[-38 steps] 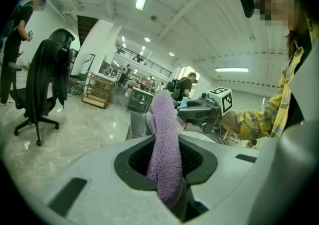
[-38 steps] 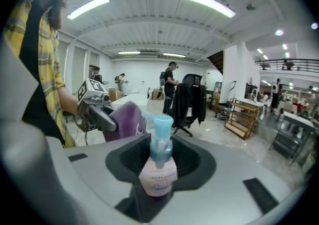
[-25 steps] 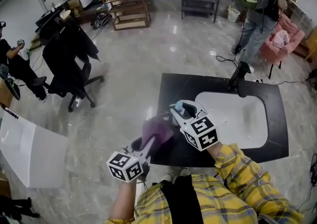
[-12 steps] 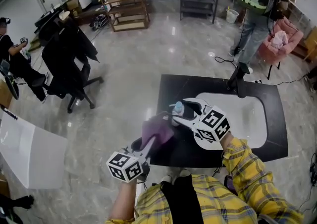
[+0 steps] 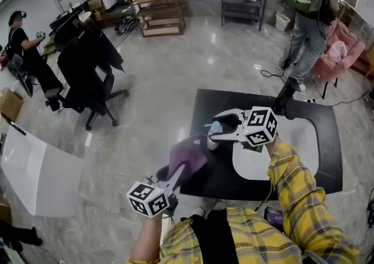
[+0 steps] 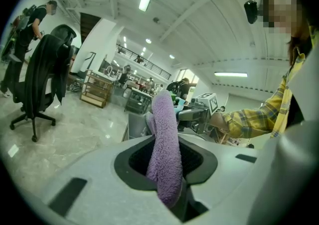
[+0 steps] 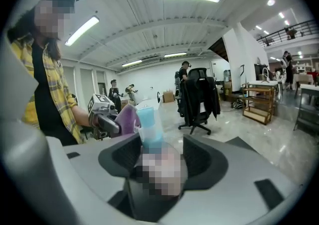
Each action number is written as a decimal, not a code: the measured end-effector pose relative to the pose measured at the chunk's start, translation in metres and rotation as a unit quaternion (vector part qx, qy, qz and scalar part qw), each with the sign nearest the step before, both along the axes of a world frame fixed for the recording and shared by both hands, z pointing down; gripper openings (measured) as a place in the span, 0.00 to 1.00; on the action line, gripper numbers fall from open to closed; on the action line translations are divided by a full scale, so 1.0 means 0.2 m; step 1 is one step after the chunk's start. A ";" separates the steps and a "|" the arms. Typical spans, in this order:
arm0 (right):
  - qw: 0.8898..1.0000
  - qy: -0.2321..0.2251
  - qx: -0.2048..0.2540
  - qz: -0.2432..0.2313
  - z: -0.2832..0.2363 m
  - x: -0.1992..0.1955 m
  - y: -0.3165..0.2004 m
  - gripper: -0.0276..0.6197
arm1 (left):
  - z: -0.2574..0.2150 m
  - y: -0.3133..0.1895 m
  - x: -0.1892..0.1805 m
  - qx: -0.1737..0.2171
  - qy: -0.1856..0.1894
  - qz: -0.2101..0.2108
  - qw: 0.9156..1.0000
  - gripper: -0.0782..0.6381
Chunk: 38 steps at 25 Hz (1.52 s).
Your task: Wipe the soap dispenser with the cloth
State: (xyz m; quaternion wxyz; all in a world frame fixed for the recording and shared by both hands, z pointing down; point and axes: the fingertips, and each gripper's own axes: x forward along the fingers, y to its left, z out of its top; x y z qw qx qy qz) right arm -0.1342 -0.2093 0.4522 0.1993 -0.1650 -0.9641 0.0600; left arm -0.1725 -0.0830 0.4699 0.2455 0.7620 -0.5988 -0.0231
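On the far left, a seated person (image 5: 26, 52) is partly cut off by the frame edge, and a white panel (image 5: 41, 175) lies on the floor nearer you. An office chair (image 5: 87, 64) draped in black jackets stands between them and the wooden shelves (image 5: 160, 9) further back.

Your left gripper (image 5: 180, 169) pinches the purple cloth (image 5: 187, 153), which stands up between the jaws and hides their tips. The cloth sits just left of the soap dispenser (image 5: 213, 137), over the near left corner of the black counter (image 5: 204, 184).

Your right gripper (image 5: 217, 128) reaches in from the right. Its jaws have just been opening and are now spread wide, with the dispenser between them. Only the dispenser's blue top is clear. Its body is hard to make out, so you cannot tell whether it rests on the counter.

This gripper and your sleeve cover the left part of the white sink (image 5: 304, 140). Behind the sink are a black faucet (image 5: 286, 96), a standing person with a backpack (image 5: 307, 6) and a pink chair (image 5: 336, 52).
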 end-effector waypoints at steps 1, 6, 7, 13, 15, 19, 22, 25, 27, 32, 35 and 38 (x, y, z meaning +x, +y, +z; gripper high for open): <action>1.000 -0.002 -0.010 -0.002 0.00 -0.01 0.00 0.42 | 0.00 0.00 0.00 -0.001 0.000 -0.001 1.000 0.21; 1.000 -0.013 -0.019 -0.004 0.00 -0.01 0.00 0.39 | 0.03 0.01 0.00 -0.004 0.001 -0.004 1.000 0.22; 1.000 -0.012 -0.013 -0.001 0.00 -0.01 0.00 0.39 | 0.03 0.01 0.00 -0.004 0.002 -0.004 1.000 0.22; 0.998 -0.011 0.025 0.056 -0.02 -0.02 0.00 0.31 | 0.05 -0.02 0.02 -0.006 0.004 0.000 1.000 0.21; 0.995 -0.016 0.033 0.093 -0.02 -0.02 -0.01 0.30 | 0.05 -0.02 0.03 -0.006 0.004 0.003 1.000 0.21; 0.983 -0.026 0.064 0.172 -0.04 -0.01 -0.02 0.24 | 0.05 -0.03 0.04 -0.007 0.004 0.007 1.000 0.21; 0.969 -0.031 0.076 0.232 -0.04 -0.01 -0.04 0.23 | 0.05 -0.03 0.04 -0.008 0.009 0.006 1.000 0.21; 0.953 -0.037 0.077 0.289 -0.04 0.00 -0.07 0.23 | 0.05 -0.03 0.04 -0.007 0.013 0.007 1.000 0.21; 0.941 -0.039 0.079 0.327 -0.05 0.00 -0.08 0.23 | 0.04 -0.03 0.04 -0.006 0.013 0.008 1.000 0.21; 0.914 -0.049 0.079 0.394 -0.07 0.01 -0.09 0.23 | 0.01 -0.03 0.04 -0.001 0.012 0.013 1.000 0.22; 0.909 -0.049 0.071 0.407 -0.06 0.01 -0.10 0.23 | -0.01 -0.04 0.04 0.005 0.011 0.017 1.000 0.22; 0.901 -0.043 0.061 0.427 -0.06 0.01 -0.11 0.23 | -0.03 -0.05 0.05 0.010 0.011 0.018 1.000 0.21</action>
